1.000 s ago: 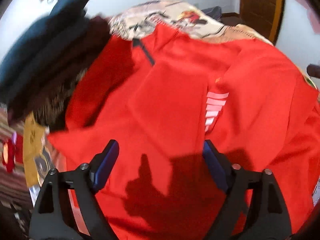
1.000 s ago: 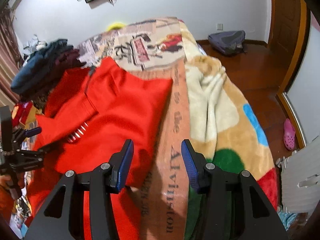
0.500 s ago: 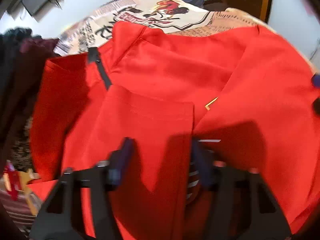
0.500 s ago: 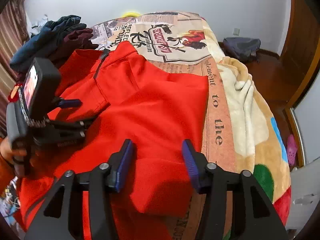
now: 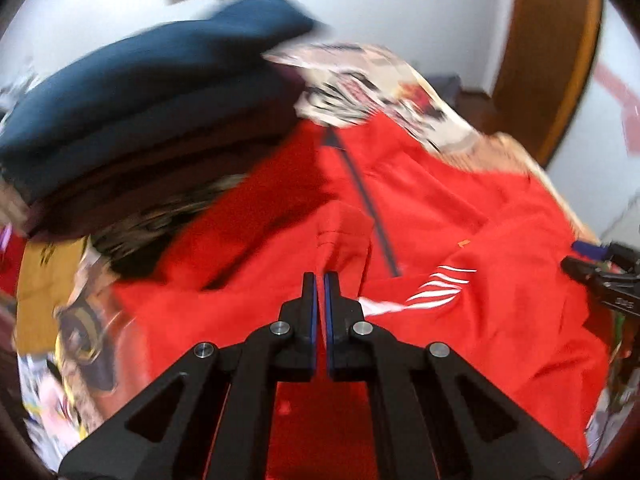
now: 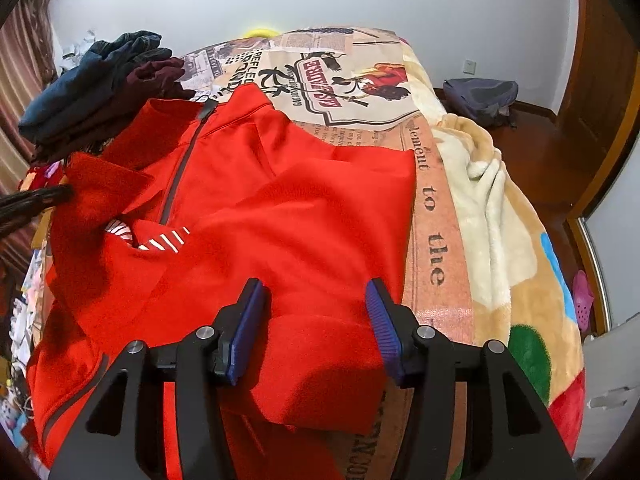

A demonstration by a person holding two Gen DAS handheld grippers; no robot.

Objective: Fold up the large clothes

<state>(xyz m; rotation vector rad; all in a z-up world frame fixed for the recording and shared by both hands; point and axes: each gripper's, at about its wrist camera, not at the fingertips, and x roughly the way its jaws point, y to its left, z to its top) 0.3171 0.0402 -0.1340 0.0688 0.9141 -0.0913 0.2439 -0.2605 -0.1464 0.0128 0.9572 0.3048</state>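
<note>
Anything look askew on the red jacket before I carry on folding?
Yes. On the red jacket, the striped sleeve lies bunched beside the zipper instead of flat, leaving uneven folds. The left gripper is closed over that side.

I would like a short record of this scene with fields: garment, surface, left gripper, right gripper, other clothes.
garment: red jacket with a dark zipper, spread out and partly folded
surface: bed with a printed blanket
left gripper: jaws nearly shut; fabric between them cannot be confirmed
right gripper: open, over the jacket's near edge
other clothes: dark pile beside the jacket collar
</note>
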